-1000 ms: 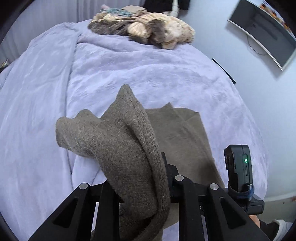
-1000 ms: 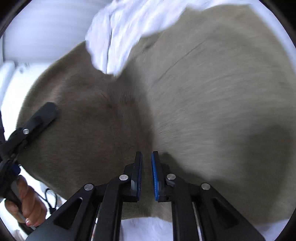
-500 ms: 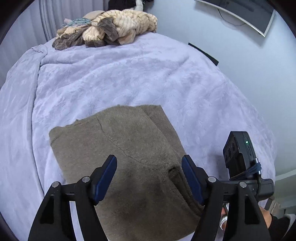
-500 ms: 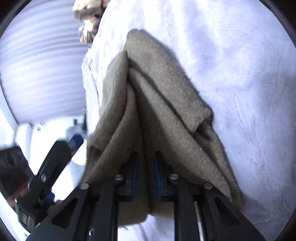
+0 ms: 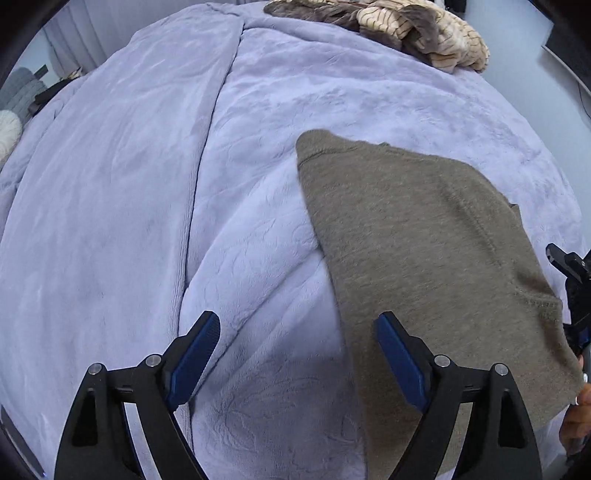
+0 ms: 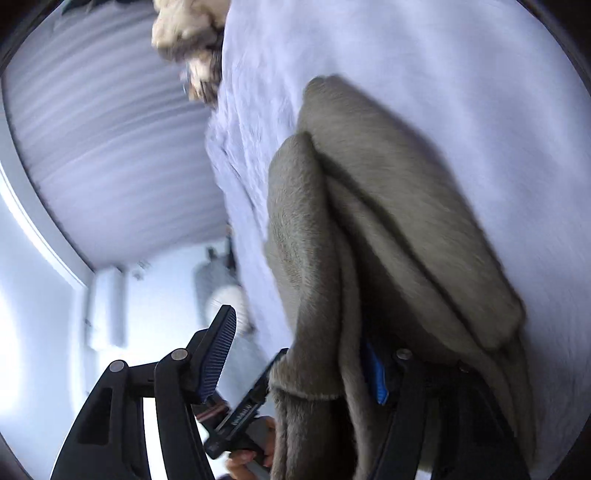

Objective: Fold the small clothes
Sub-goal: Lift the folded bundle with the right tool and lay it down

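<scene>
A folded olive-brown knit garment (image 5: 424, 236) lies on the lavender bed cover (image 5: 147, 184), to the right of my left gripper (image 5: 295, 354). The left gripper is open and empty; its right finger hovers over the garment's near edge. In the right wrist view the same garment (image 6: 388, 221) fills the middle, its folded layers stacked. My right gripper (image 6: 303, 354) is open; the cloth drapes over its right finger (image 6: 373, 365), while the left finger (image 6: 218, 350) is free.
A heap of beige and brown clothes (image 5: 406, 26) lies at the far end of the bed, also blurred in the right wrist view (image 6: 192, 40). The bed's right edge and a pale wall are near the garment. Grey and white bundles (image 5: 14, 107) sit far left.
The left gripper let go of the garment, opened, and has moved left. The right gripper, shut on the garment half a second ago, has now opened. The garment now lies folded on the bed.
</scene>
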`<act>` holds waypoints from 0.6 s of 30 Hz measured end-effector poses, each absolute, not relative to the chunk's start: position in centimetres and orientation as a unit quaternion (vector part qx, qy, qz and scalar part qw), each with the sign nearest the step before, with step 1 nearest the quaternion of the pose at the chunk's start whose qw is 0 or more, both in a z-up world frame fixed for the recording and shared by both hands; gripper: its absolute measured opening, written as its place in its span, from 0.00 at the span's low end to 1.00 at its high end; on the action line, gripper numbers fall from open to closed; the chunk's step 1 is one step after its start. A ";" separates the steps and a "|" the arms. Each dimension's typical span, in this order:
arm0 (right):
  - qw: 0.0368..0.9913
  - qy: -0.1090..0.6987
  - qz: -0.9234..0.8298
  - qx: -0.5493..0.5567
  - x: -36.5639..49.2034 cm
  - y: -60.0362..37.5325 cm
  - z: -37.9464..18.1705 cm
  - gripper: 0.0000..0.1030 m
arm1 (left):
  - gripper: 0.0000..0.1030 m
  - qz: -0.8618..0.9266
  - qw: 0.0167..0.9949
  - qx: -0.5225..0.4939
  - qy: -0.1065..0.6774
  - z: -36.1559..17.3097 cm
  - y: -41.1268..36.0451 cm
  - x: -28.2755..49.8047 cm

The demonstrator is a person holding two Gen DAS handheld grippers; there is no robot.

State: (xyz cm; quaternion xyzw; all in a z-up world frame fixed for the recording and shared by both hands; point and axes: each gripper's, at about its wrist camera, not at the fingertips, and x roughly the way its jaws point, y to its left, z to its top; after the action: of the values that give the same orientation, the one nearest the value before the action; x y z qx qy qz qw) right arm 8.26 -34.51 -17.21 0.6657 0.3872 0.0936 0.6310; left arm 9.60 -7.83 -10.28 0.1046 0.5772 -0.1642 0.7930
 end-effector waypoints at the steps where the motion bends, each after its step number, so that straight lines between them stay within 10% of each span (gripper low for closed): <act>1: 0.650 0.416 0.085 0.630 9.4 -34.2 -16.6 0.51 | 0.85 -0.163 0.791 0.103 0.580 -10.7 -7.8 9.5; 2: 0.671 0.448 0.074 0.586 10.5 -33.8 -15.9 0.17 | 0.85 -0.159 0.792 0.105 0.579 -10.9 -7.9 9.3; 3: 0.695 0.477 0.059 0.535 11.5 -33.3 -15.0 0.15 | 0.85 -0.158 0.794 0.107 0.578 -10.9 -8.0 9.2; 9: 0.794 0.420 0.069 0.434 9.7 -32.9 -8.8 0.15 | 0.85 -0.209 0.802 0.125 0.546 -9.2 -10.8 7.8; 18: 0.737 0.474 -0.005 0.482 6.7 -35.9 -15.2 0.23 | 0.85 -0.213 0.786 0.122 0.567 -11.1 -11.6 7.3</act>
State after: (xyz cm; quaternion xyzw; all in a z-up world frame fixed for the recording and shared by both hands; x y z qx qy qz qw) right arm 6.68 -35.91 -15.23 0.4817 0.4742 -0.0053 0.7369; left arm 7.29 -11.60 -11.08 0.1222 0.5669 -0.2127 0.7864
